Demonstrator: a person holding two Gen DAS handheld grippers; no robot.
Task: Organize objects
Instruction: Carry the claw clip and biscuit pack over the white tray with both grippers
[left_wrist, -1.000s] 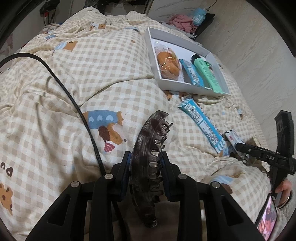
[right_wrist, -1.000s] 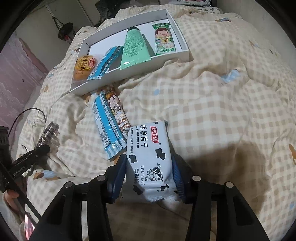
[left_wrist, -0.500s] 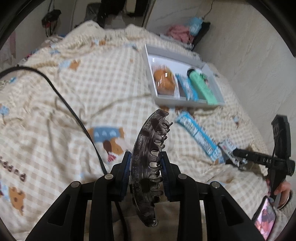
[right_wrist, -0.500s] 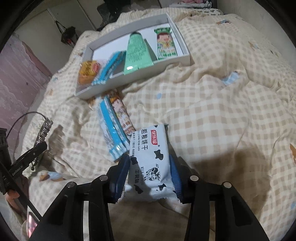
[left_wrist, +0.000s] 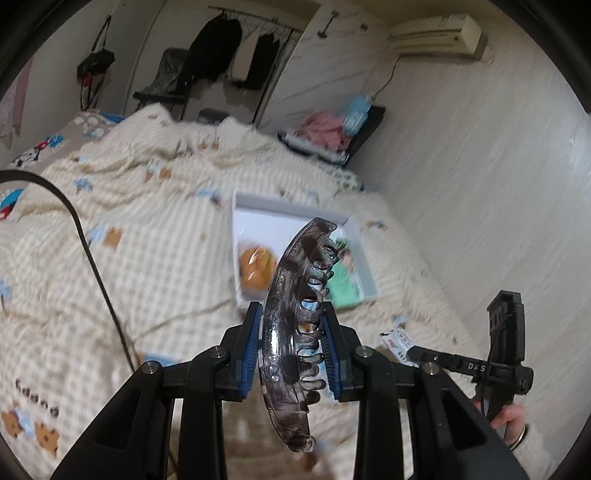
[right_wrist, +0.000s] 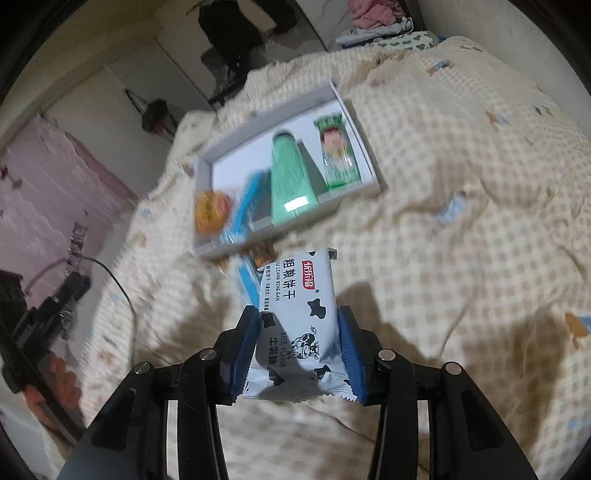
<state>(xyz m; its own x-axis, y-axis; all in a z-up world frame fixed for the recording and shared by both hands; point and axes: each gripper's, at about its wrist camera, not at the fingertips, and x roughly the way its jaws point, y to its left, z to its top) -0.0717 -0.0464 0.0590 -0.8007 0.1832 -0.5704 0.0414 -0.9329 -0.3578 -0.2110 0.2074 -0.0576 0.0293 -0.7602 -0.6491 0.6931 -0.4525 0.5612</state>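
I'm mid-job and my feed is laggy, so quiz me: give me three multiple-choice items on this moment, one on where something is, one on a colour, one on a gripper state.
1. Where is the green tube?
A. inside the white box
B. loose on the blanket
C. in the left gripper

2. What colour is the hair claw clip?
A. pink
B. translucent dark brown
C. white

3. What is the right gripper doing?
A. open, holding nothing
B. shut on the green tube
C. shut on the milk biscuit packet

Answers: 1 A, the tube lies between the box walls beside a green snack packet. 2 B, the clip held in the left gripper is smoky brown. 3 C, both pads press the packet's sides.
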